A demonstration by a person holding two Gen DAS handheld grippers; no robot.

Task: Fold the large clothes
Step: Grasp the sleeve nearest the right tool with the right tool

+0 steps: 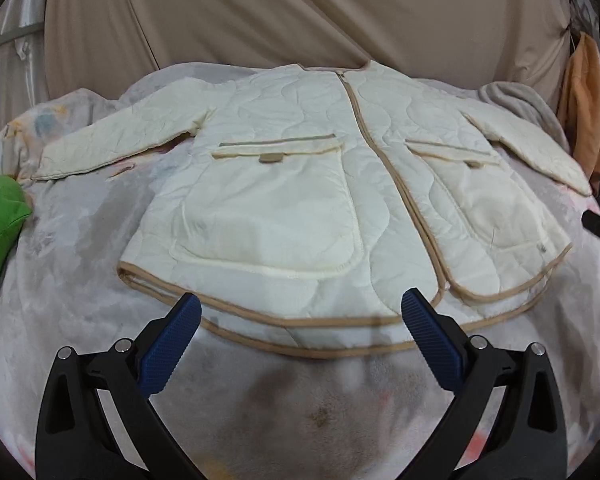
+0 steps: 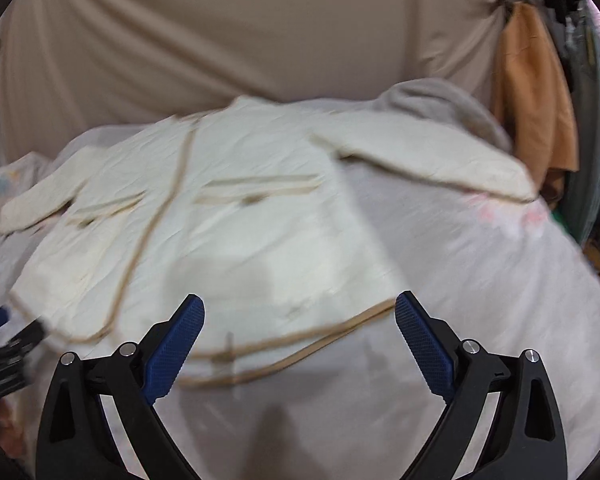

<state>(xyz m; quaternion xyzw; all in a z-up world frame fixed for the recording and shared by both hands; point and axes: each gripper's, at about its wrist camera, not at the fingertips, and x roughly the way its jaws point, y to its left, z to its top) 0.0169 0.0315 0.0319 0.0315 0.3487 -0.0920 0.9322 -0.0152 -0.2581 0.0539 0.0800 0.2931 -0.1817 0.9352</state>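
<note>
The cream jacket lies zipped and spread flat on the bed, sleeves out toward 9 and 3 o'clock, ready for folding, while the left claw and, though blurred, the right claw hover released over its hem.

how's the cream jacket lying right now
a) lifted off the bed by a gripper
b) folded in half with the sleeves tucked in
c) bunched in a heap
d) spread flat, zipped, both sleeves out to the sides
d: in the left wrist view the jacket lies flat on the blanket with its zipper closed and a sleeve stretched out on each side, while the left gripper and right gripper are both open and empty.
</note>
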